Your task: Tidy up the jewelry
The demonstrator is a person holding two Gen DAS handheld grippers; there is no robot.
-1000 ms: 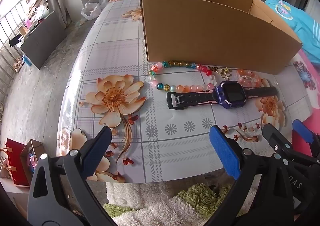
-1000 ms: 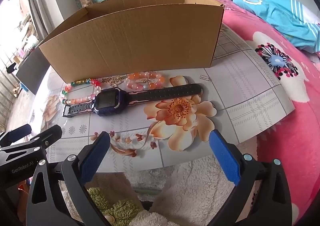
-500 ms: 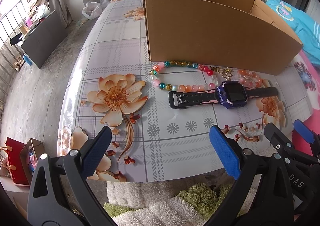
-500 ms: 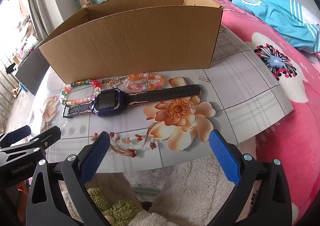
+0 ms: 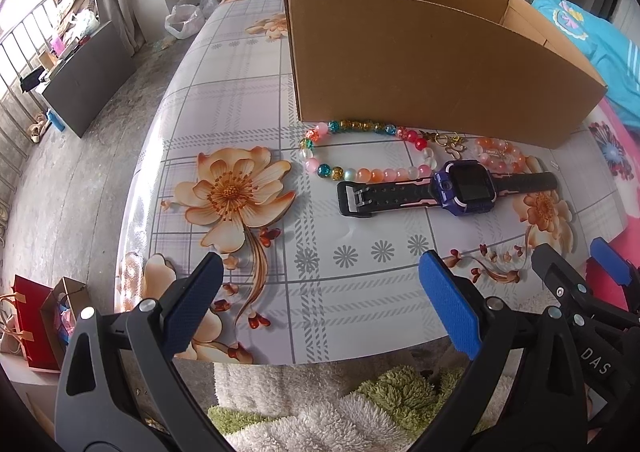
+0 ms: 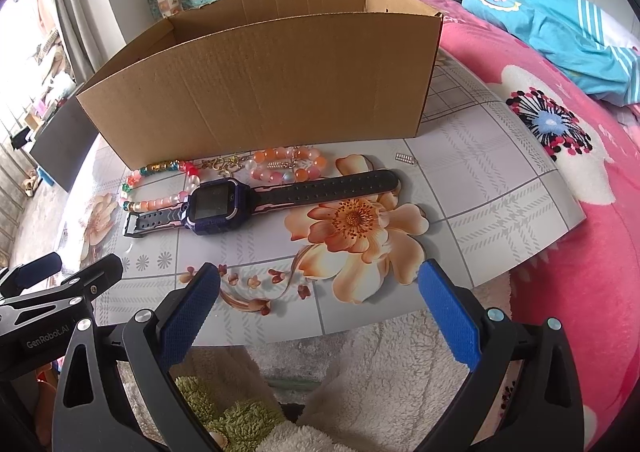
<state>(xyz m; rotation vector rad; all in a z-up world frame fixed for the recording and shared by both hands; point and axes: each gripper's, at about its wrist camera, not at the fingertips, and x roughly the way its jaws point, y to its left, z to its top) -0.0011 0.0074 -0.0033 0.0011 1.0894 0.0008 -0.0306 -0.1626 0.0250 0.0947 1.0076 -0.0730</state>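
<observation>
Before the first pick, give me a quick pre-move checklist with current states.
1. Left gripper open, holding nothing: ok.
2. Right gripper open, holding nothing: ok.
3. Purple smartwatch with black strap lying flat with bare table around its near side: ok.
4. Multicoloured bead bracelet free of the watch: not ok, it touches the strap.
5. Orange and pink bead bracelet separate from the gold chain: cannot tell.
6. Open brown cardboard box has room inside: cannot tell, its floor is hidden.

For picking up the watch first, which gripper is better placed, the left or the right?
Probably the right gripper: the watch lies nearly straight ahead of its open fingers. From the left gripper it sits off to the side.
</observation>
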